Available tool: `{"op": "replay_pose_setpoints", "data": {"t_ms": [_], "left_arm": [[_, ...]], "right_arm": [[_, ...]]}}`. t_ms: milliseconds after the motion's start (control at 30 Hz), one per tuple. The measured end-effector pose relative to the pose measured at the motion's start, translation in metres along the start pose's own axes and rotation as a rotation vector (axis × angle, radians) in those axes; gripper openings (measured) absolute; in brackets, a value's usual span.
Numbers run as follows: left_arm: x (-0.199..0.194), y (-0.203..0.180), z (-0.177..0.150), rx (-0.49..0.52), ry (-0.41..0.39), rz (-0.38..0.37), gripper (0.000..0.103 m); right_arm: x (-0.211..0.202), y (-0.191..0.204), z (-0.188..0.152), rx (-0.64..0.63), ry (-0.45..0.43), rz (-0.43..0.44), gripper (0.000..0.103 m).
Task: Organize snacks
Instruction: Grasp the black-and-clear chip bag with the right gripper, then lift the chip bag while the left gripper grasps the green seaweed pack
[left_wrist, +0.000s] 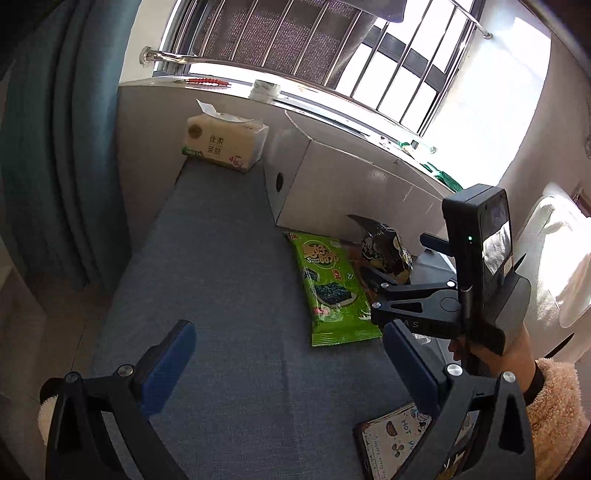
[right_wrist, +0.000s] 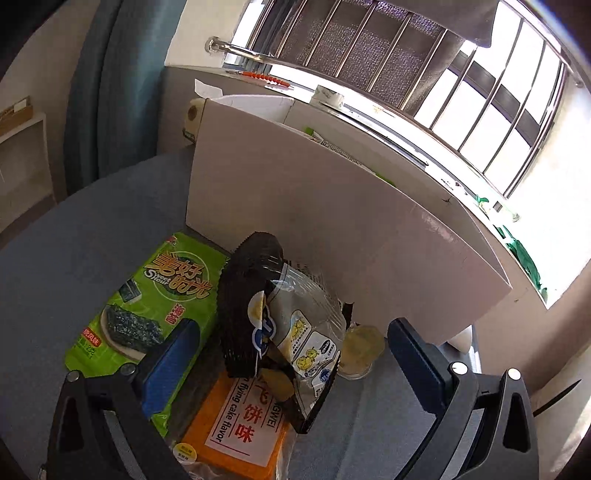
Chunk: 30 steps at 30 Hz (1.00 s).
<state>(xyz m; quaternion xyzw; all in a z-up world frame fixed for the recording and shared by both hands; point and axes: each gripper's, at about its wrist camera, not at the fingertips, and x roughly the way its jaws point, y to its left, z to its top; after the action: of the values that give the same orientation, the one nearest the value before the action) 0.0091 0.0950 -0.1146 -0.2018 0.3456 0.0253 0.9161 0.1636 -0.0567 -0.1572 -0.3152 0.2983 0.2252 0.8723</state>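
Note:
A green seaweed snack packet (left_wrist: 332, 288) lies flat on the grey-blue cushion (left_wrist: 221, 295), in front of a white cardboard box (left_wrist: 351, 177). A black crumpled chip bag (left_wrist: 384, 247) stands beside it. My left gripper (left_wrist: 291, 369) is open and empty above the cushion. My right gripper (right_wrist: 295, 354) is open, its jaws on either side of the black chip bag (right_wrist: 280, 317). Under it lies an orange cake-flavour pack (right_wrist: 240, 432). The green packet (right_wrist: 155, 306) lies to its left, and a small yellow jelly cup (right_wrist: 360, 350) to its right.
A tissue pack (left_wrist: 225, 140) stands at the cushion's far end by the wall. A printed card (left_wrist: 399, 439) lies near my left gripper's right finger. The white box (right_wrist: 332, 221) is open at the top. A blue curtain (left_wrist: 62, 147) hangs on the left.

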Motion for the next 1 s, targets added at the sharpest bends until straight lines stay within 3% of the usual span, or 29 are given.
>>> {"op": "replay_pose_setpoints", "data": {"t_ms": [33,100,133,200,300,433,500,633,800,1000], "left_arm": [[0.000,0.001,0.000,-0.003,0.001,0.004,0.103],[0.002,0.001,-0.001,0.003,0.007,0.003,0.103],[0.003,0.001,-0.001,0.006,0.013,0.006,0.103],[0.007,0.001,-0.002,0.013,0.026,0.008,0.103],[0.011,-0.001,-0.002,0.018,0.034,0.007,0.103],[0.023,-0.012,0.003,0.045,0.053,-0.003,0.103],[0.033,-0.022,0.007,0.074,0.071,-0.003,0.103],[0.056,-0.045,0.015,0.135,0.112,0.011,0.103],[0.093,-0.063,0.029,0.180,0.165,0.010,0.103],[0.138,-0.072,0.037,0.210,0.255,0.128,0.103]], "right_arm": [[0.007,0.000,0.001,0.000,0.022,-0.021,0.102],[0.015,-0.002,0.000,0.004,0.045,-0.010,0.080],[0.016,-0.004,0.000,0.014,0.055,0.021,0.056],[0.011,-0.017,0.000,0.077,0.050,0.069,0.051],[-0.004,-0.057,-0.007,0.282,0.013,0.279,0.050],[-0.029,-0.109,-0.032,0.526,-0.043,0.497,0.050],[-0.045,-0.127,-0.046,0.605,-0.082,0.562,0.050],[-0.076,-0.149,-0.077,0.693,-0.146,0.556,0.050],[-0.097,-0.156,-0.111,0.768,-0.165,0.559,0.050],[-0.098,-0.160,-0.131,0.797,-0.158,0.533,0.050]]}}
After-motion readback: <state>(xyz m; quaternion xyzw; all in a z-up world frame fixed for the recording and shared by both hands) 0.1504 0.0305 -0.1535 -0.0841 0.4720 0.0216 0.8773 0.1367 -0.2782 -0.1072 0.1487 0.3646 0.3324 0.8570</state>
